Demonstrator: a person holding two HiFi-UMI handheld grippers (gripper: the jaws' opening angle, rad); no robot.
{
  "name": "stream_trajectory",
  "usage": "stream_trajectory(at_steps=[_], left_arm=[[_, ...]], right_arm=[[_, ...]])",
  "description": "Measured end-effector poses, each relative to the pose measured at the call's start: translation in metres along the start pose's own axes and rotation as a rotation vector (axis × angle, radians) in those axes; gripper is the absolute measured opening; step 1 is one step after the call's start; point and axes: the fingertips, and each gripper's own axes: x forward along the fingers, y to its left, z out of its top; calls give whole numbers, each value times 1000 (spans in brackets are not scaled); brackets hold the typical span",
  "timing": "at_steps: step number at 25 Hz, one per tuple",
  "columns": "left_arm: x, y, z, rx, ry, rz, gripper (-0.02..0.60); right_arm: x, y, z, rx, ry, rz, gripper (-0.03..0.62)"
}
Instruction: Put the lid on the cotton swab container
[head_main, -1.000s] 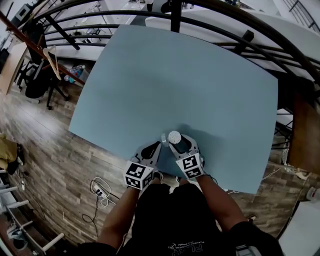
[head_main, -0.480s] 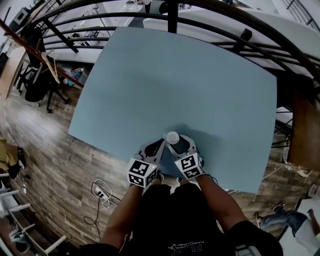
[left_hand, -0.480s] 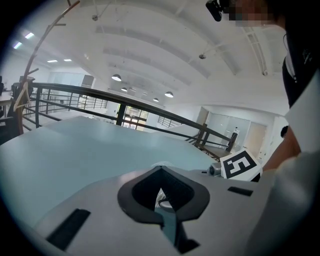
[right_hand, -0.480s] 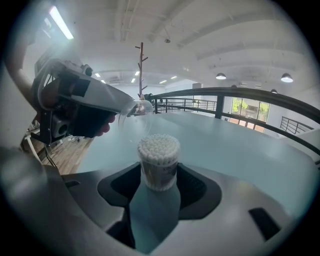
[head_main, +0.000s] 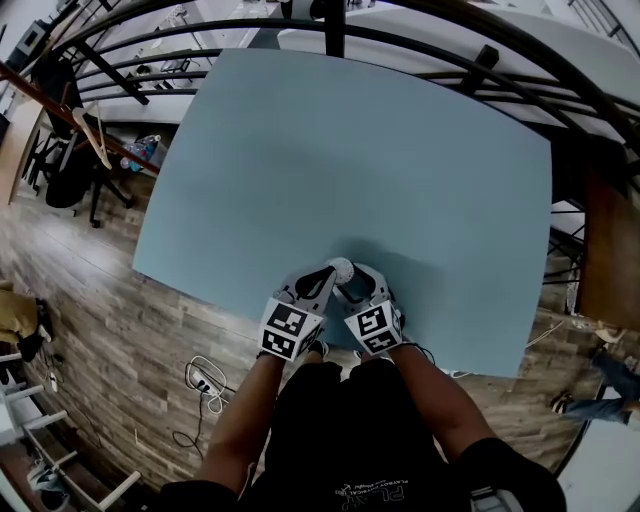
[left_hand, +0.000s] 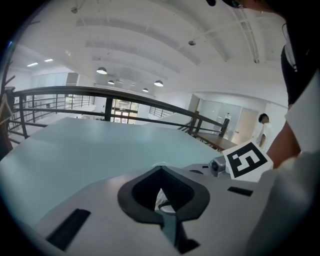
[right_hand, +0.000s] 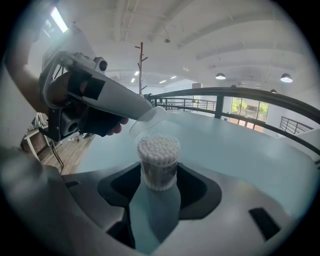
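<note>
A clear cotton swab container (right_hand: 158, 165), packed with white swabs, stands upright between the jaws of my right gripper (right_hand: 159, 180), which is shut on its lower body. In the head view the container (head_main: 347, 272) is near the table's front edge. My left gripper (head_main: 333, 273) comes in from the left, shut on the rim of a clear round lid (right_hand: 148, 120). The lid hangs tilted, just behind and above the swab tips, close to the container's open top. In the left gripper view only a thin clear arc of the lid (left_hand: 159, 164) shows past the jaws.
The light blue table (head_main: 380, 160) stretches away ahead of both grippers. A black railing (head_main: 460, 60) runs past its far edge. Wooden floor with cables (head_main: 200, 380) lies below the near left edge.
My left gripper has swung right with the lid, from beside the container to its top. The right gripper and container have stayed almost in place.
</note>
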Motion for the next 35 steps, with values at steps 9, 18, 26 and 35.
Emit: stream_trajectory(at_steps=[9,18,26,35], left_arm=[[18,-11,-8,138,164,-45,9],[23,-15,-16,149,278,-17,8],[28,-18,-19,226,377,2,8],[26,-17,-18,185,365,-21,9]], right_arm=[[1,-1,0,11,-3,-1,239],[-3,2,0,10,5,-3,239],[-4,1,0,2,11,-3,239],[-4,3,-1,9,18,2,239]])
